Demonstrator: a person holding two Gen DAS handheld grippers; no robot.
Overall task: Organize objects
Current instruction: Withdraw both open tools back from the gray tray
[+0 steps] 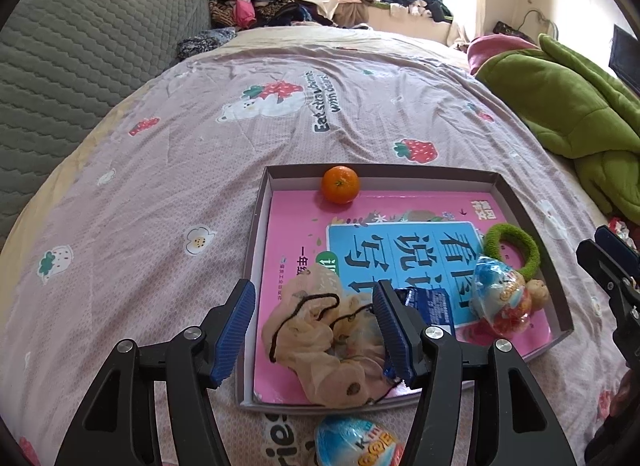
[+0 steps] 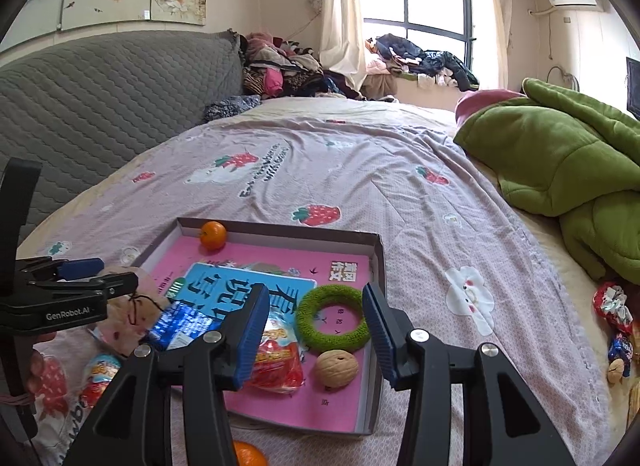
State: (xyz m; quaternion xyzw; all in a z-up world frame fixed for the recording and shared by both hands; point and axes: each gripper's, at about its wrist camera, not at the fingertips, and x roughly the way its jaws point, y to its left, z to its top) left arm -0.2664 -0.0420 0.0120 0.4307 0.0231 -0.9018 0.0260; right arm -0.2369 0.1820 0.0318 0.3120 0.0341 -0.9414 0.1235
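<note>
Between my left tool's [image 1: 316, 330] spread jaws lies the mesh bag [image 1: 324, 350], draped over the tray's [image 1: 256, 250] near edge; nothing grips it. My right tool [image 2: 314, 330] is released too, above the green ring [image 2: 334, 316], walnut [image 2: 335, 368] and candy bag [image 2: 276, 362] by the near right corner, all collected on the pink book [image 2: 280, 262]. One orange [image 2: 213, 234] sits at the far left corner. An egg toy [image 1: 356, 442] and another orange [image 2: 248, 454] wait on the bed [image 1: 160, 193], probably next.
</note>
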